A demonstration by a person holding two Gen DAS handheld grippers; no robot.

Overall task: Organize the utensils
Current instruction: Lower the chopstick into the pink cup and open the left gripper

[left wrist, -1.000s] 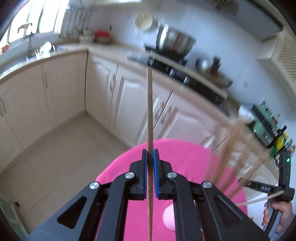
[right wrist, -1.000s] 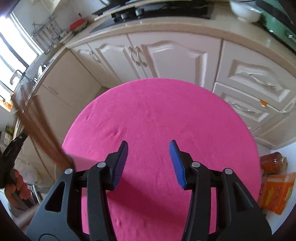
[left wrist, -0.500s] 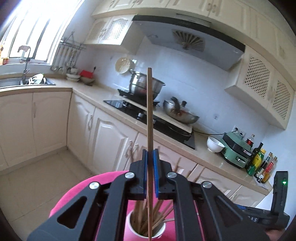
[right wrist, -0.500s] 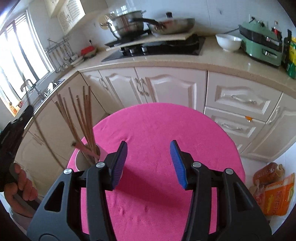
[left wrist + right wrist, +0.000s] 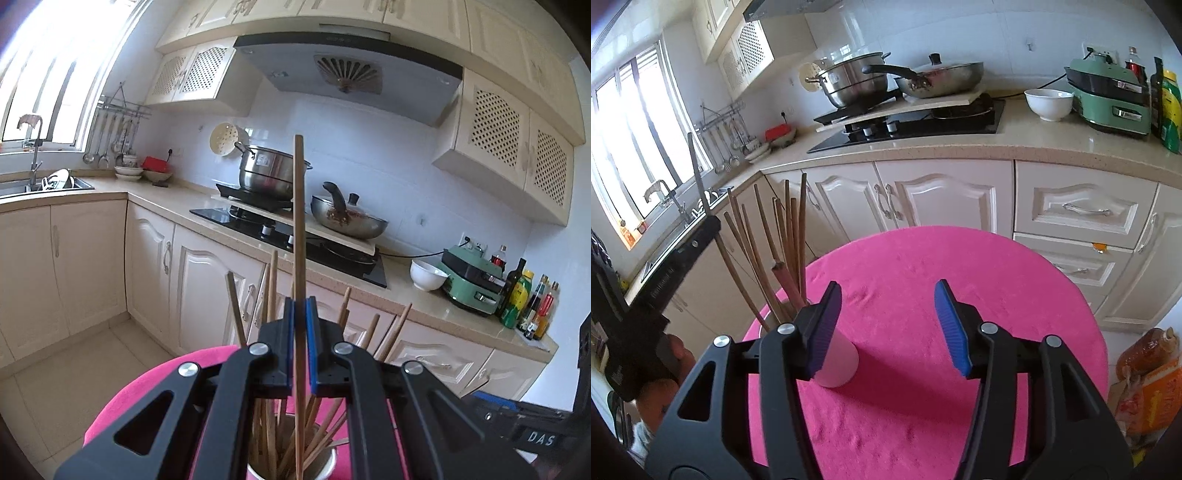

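My left gripper (image 5: 300, 343) is shut on a single wooden chopstick (image 5: 299, 221) that stands upright between its blue pads. Its lower end reaches down into a pale cup (image 5: 325, 461) holding several more chopsticks (image 5: 271, 288). The cup stands near the edge of a round pink table (image 5: 122, 402). In the right wrist view the same cup (image 5: 838, 365) with its chopsticks (image 5: 790, 240) sits just left of my right gripper (image 5: 886, 325). That gripper's jaws are opening, with nothing between them, over the pink table (image 5: 923, 387). The left gripper's body (image 5: 665, 266) shows at the far left.
Behind the table runs a kitchen counter (image 5: 923, 151) with a hob, a steel pot (image 5: 269, 173), a pan (image 5: 347, 221), a white bowl (image 5: 1049, 103), a green appliance (image 5: 1112, 96) and bottles. Cabinet doors stand below. Food bags (image 5: 1145, 380) lie on the floor at the right.
Both views have tilted up from the table to the kitchen wall. The cup of chopsticks has come under my left gripper, which still grips its chopstick. The right jaws have spread wider.
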